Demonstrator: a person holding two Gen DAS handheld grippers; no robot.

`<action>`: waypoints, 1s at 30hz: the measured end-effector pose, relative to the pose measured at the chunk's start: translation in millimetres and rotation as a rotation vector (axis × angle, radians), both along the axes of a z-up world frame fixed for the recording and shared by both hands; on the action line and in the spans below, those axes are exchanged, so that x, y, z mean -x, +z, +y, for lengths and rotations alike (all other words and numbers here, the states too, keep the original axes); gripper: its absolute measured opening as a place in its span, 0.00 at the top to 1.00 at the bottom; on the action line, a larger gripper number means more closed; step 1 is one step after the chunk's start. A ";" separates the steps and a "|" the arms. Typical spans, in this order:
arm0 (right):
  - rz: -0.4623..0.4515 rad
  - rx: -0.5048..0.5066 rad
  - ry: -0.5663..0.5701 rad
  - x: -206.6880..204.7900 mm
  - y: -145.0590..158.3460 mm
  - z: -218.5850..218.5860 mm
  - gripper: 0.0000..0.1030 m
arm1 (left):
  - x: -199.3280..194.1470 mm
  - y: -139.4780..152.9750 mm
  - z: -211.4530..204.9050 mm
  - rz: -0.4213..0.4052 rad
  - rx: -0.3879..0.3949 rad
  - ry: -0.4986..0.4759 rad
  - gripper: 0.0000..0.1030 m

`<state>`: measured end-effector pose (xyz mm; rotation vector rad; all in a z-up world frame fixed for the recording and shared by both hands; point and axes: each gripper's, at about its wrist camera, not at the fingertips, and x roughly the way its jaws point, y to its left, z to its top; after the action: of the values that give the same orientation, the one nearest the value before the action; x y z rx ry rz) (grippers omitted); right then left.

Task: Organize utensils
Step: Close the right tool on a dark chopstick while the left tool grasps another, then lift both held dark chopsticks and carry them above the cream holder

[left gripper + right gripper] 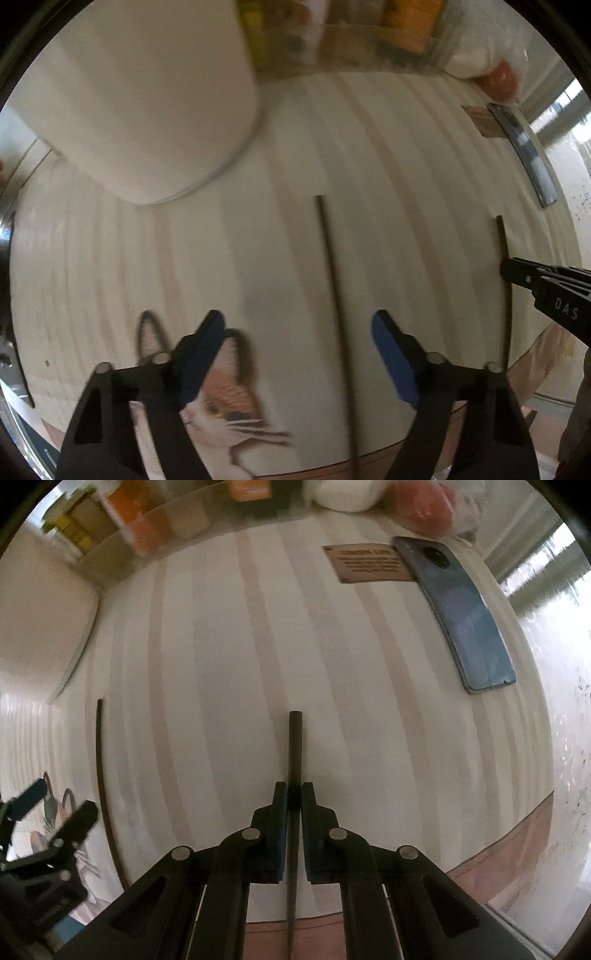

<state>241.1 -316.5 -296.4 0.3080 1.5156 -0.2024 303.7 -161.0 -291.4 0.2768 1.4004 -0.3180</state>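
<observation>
A pale striped tablecloth [236, 657] is seen spread under both grippers, with a cat face [221, 402] printed on it, partly covered by the left gripper's near finger. A pinkish border band [509, 845] runs along the cloth's edge on the near side of the right gripper. Bright window light is seen off to the right of the table.

The right gripper [294, 797] is pointed straight down and is clamped tight on a dark chopstick [295, 738], whose blunt end pokes out ahead of the blue pads. The left gripper [299, 325] is held wide, nothing gripped; a second chopstick [334, 280] lies flat on the cloth between its fingers, nearer the right-hand one, untouched as far as can be told.

Ahead of the right gripper and off to its right, a blue phone [469, 620] is lying camera side up, its top corner overlapping a brown card [365, 565]; the card's print is too blurred to be read. A large white block [140, 99] stands ahead-left of the left gripper. Blurred orange and yellow packages [140, 520] are lined up along the far edge, behind a clear rack. On the right gripper's side, as caught from the left wrist, the letters "DAS" [567, 313] are made out.
</observation>
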 end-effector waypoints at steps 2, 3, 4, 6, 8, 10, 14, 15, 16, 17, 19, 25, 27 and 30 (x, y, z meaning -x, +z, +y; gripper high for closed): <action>0.000 -0.016 -0.016 0.2 4.3 -10.3 0.93 | -0.6 -8.7 -10.7 0.020 -0.005 -0.021 0.41; 0.001 -0.017 -0.017 -3.5 5.8 -13.7 0.93 | -0.5 -7.5 -14.1 -0.004 0.000 -0.026 0.45; 0.001 -0.013 -0.013 -4.2 7.5 -15.4 0.93 | -0.8 -7.5 -16.7 -0.012 -0.001 -0.034 0.50; 0.003 -0.004 -0.007 -5.2 6.3 -12.6 0.93 | -1.2 -5.9 -20.6 -0.027 0.008 -0.037 0.71; 0.004 0.006 -0.004 -7.4 7.6 -8.4 0.93 | -0.9 -5.3 -17.7 -0.036 0.000 -0.036 0.95; 0.001 0.004 0.007 -8.4 10.6 -3.6 0.93 | -0.8 -5.9 -7.7 -0.034 -0.003 -0.018 0.96; -0.006 -0.069 0.029 -14.6 6.1 20.9 0.93 | -0.4 -1.6 30.0 -0.034 -0.031 0.048 0.96; -0.009 -0.084 0.040 -17.6 6.9 27.7 0.93 | -1.0 -1.8 44.8 -0.031 -0.041 0.069 0.96; -0.012 -0.097 0.056 -20.8 7.9 35.6 0.93 | -1.5 -2.5 57.3 -0.026 -0.046 0.087 0.96; -0.013 -0.108 0.067 -23.4 8.8 42.1 0.93 | -1.8 -2.7 69.0 -0.024 -0.054 0.107 0.96; -0.016 -0.126 0.100 -28.3 11.4 58.7 0.93 | -2.9 -3.1 85.9 -0.016 -0.059 0.138 0.96; -0.009 -0.097 0.164 -48.8 20.6 82.2 0.93 | -10.1 -3.2 100.7 -0.001 -0.029 0.181 0.96; 0.005 -0.098 0.173 -49.9 21.2 86.9 0.93 | -6.2 -2.2 110.2 0.001 -0.025 0.182 0.96; 0.023 -0.102 0.183 -64.9 21.8 85.6 0.93 | -7.0 0.3 117.5 0.007 -0.011 0.191 0.96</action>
<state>306.1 -230.9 -274.6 0.2472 1.5699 0.0162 310.7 -43.5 -291.1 0.1493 1.4235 -0.1541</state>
